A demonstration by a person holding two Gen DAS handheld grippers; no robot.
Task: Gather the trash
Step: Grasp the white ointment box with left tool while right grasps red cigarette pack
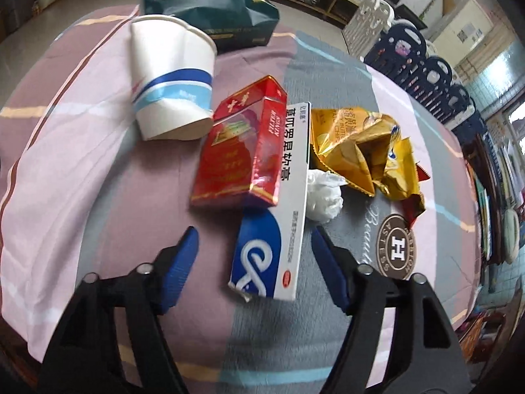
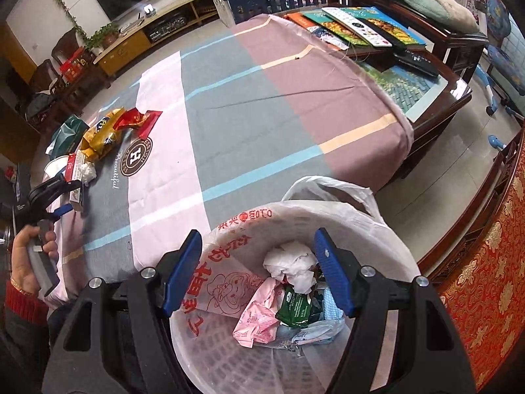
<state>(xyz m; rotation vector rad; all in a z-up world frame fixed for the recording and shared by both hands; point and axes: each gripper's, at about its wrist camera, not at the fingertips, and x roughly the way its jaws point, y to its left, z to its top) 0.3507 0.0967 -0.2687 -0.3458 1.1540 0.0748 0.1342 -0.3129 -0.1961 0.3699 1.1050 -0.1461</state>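
In the left wrist view my left gripper [image 1: 254, 234] is open over the near end of a white and blue medicine box [image 1: 272, 229]. A red cigarette pack [image 1: 242, 144] lies partly on that box. A crushed white paper cup [image 1: 170, 75] lies to the left, a gold snack wrapper [image 1: 367, 151] to the right, and a white tissue ball [image 1: 323, 193] beside the box. In the right wrist view my right gripper [image 2: 257, 239] is open and empty above a white bin [image 2: 370, 229] lined with a plastic bag and holding trash [image 2: 288, 292]. The left gripper also shows there [image 2: 62, 197].
A dark green tissue pack [image 1: 213, 10] lies behind the cup. The table has a striped cloth [image 2: 256, 105]. A low table with books and remote controls [image 2: 370, 29] stands beyond it. Dark blue plastic chairs [image 1: 426, 69] stand along the right.
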